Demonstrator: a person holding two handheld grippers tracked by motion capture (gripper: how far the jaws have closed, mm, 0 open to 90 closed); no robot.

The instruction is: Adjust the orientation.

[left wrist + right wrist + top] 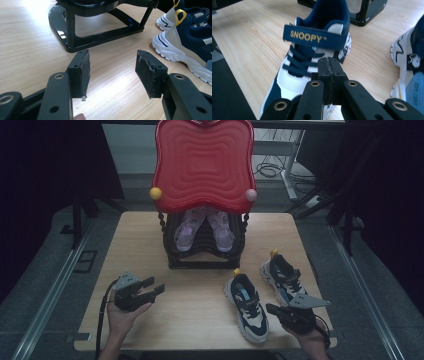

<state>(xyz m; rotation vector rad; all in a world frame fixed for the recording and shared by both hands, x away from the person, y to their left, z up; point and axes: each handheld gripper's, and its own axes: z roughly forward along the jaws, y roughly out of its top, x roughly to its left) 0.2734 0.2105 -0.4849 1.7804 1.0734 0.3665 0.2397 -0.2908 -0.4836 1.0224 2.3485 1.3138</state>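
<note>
At the table's near right edge, your right gripper [276, 309] hung over the near navy shoe [247, 307], jaws pressed flat together with nothing between them. To lift that shoe well, you needed to spread the jaws first, then bite the tongue or collar just behind the SNOOPY strap [314, 37] rather than the loose laces. Your right hand held the tool low and nearly level, pointing across the toe. Your left gripper [156, 286] rested near the left edge, jaws wide and empty, aimed at the black rack [205, 255]. A second navy shoe [282, 276] lay just beside the first.
</note>
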